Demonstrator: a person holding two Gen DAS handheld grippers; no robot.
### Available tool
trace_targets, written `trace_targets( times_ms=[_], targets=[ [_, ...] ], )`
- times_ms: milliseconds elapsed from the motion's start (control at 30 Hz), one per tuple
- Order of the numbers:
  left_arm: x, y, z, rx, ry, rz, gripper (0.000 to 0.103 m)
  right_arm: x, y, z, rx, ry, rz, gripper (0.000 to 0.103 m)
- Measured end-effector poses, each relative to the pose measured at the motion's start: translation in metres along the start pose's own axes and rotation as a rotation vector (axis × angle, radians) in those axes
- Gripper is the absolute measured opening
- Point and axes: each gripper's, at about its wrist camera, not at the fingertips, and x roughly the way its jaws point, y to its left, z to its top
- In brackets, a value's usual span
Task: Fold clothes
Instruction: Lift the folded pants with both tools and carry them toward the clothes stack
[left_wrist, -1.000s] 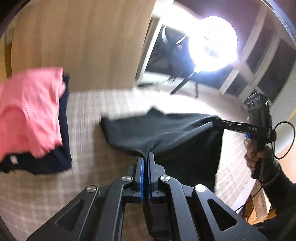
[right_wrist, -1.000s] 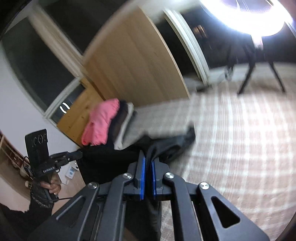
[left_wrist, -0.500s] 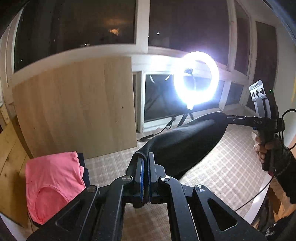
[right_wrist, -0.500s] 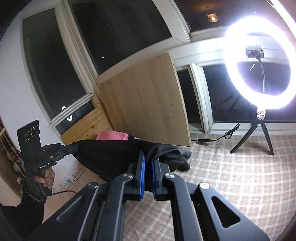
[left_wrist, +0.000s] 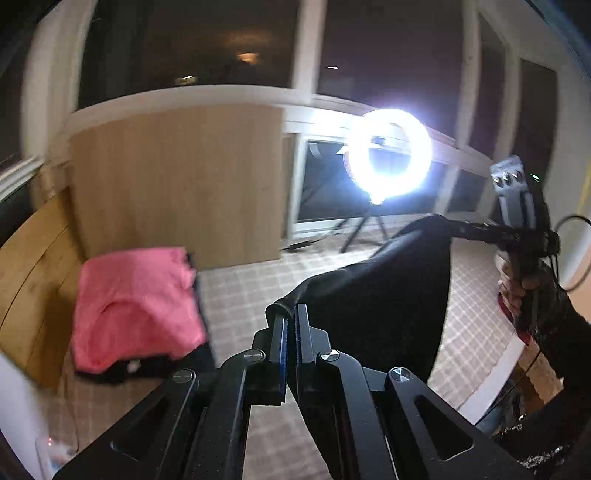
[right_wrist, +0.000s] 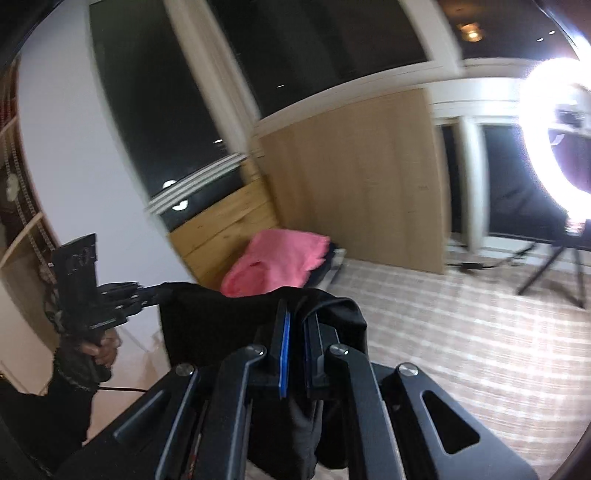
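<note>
A black garment (left_wrist: 384, 306) hangs stretched in the air between my two grippers, above the checkered surface (left_wrist: 243, 291). My left gripper (left_wrist: 291, 314) is shut on one top corner of it. My right gripper (right_wrist: 295, 317) is shut on the other top corner, with the cloth (right_wrist: 221, 325) draped over its fingers. In the left wrist view the right gripper (left_wrist: 443, 221) shows at the far right; in the right wrist view the left gripper (right_wrist: 162, 290) shows at the left. The garment's lower part hangs out of sight.
A pink folded garment (left_wrist: 136, 306) lies on a dark one at the left, also seen in the right wrist view (right_wrist: 280, 262). A wooden board (left_wrist: 177, 184) leans behind. A bright ring light (left_wrist: 388, 155) stands on a tripod at the back.
Both grippers lifted the black garment off the surface and now hold it spread in the air. The views have tilted down slightly since half a second ago.
</note>
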Motion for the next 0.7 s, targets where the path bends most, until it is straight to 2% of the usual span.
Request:
trace_targets(
  times_ms=[67,167,267,467,600,700],
  targets=[
    [-0.011,0.021,-0.007,-0.035,-0.012,0.046,0.002,0.025,0.018,0.003,-0.016,0.003,0.018,0.006],
    [-0.028,0.058,-0.014,-0.063,-0.049,0.068,0.002,0.062,0.039,0.007,-0.001,0.002,0.015,0.006],
    [-0.035,0.094,-0.013,-0.038,-0.049,0.093,0.002,0.092,0.061,0.011,0.032,-0.026,0.028,0.006],
    [-0.046,0.17,0.022,0.02,-0.037,0.106,0.002,0.152,0.09,0.04,0.047,-0.065,0.012,0.006],
    [-0.032,0.226,0.051,0.013,-0.031,0.09,0.002,0.201,0.077,0.065,0.02,-0.063,-0.039,0.006],
    [0.004,0.264,0.069,0.014,-0.009,0.086,0.002,0.25,0.057,0.086,0.008,-0.036,-0.116,0.006]
  ],
)
